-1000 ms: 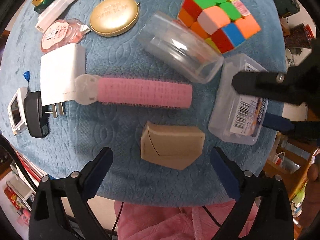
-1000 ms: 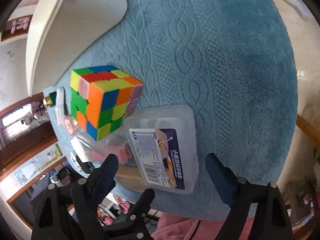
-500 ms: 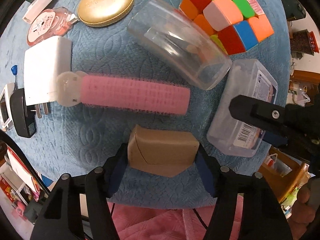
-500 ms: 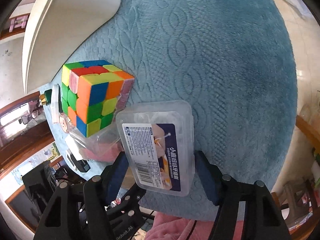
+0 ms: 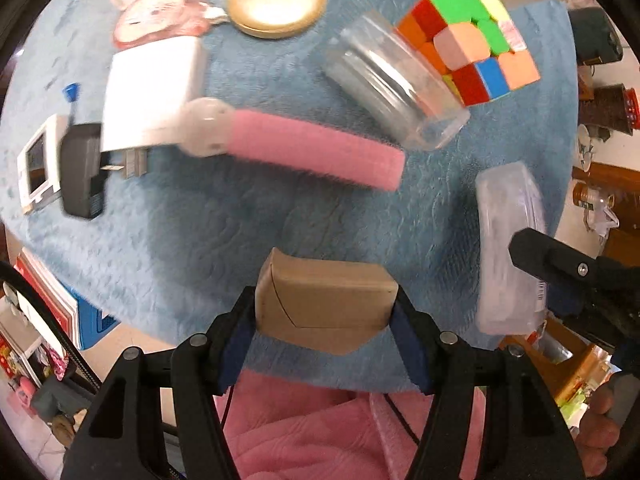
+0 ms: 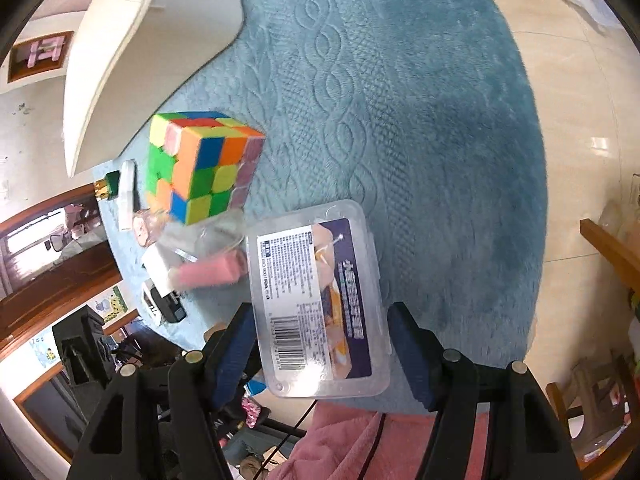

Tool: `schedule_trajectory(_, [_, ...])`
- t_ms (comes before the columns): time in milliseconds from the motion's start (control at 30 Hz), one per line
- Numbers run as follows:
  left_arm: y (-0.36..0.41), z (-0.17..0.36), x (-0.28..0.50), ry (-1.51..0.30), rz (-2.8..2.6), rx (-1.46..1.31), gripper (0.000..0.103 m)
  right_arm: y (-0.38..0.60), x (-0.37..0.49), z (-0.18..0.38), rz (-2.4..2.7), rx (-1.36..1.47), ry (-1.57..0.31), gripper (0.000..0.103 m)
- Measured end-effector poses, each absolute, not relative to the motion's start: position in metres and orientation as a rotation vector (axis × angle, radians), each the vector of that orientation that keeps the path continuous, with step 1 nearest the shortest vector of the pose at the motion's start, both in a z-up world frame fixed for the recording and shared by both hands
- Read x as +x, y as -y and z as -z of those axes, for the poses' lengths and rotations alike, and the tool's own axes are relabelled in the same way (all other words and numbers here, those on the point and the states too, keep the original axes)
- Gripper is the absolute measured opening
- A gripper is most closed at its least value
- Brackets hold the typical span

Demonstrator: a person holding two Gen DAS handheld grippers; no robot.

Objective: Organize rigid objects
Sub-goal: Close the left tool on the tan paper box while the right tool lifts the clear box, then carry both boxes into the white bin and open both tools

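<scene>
The left gripper [image 5: 325, 334] is clamped on a tan cardboard box with angled ends [image 5: 326, 306], its blue-padded fingers [image 5: 240, 344] pressing on the box's two short sides, above the near edge of a blue quilted fleece cloth [image 5: 224, 224]. The right gripper [image 6: 320, 344] grips a clear rectangular plastic case with a printed label and barcode [image 6: 316, 300] by its long sides, the case also over the cloth's near edge; in the left wrist view the same case [image 5: 508, 248] appears on edge at the right. Beyond the box lies a pink cylindrical hair roller with a translucent white end cap [image 5: 296, 146], and past it a clear plastic tube [image 5: 394, 84] resting against a multicoloured puzzle cube [image 5: 468, 44]. A gold oval compact [image 5: 276, 0], a round pink bottle [image 5: 156, 18], a white plug adapter [image 5: 154, 90] and a black charger [image 5: 82, 172] lie towards the far left. Pink fabric [image 5: 312, 432] shows below both grippers.
</scene>
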State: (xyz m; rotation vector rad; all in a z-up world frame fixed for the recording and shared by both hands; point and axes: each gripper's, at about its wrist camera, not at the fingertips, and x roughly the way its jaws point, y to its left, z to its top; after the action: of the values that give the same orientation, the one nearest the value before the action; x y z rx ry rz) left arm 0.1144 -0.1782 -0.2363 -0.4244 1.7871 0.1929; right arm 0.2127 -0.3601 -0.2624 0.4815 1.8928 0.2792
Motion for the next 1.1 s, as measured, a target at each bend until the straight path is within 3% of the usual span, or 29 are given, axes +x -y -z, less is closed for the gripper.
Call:
schedule_trajectory(600, [0.126,0.132,0.1,-1.564,-0.256,-0.359,0.068,0.33,0.197,0.165,-0.509,0.458,-1.677,0.065])
schedule_trajectory(1100, [0.072,0.068,0.18,-1.339,-0.211,-0.195,0.068,0.29,0.246,0.114,-0.5,0.559,-1.458,0.065])
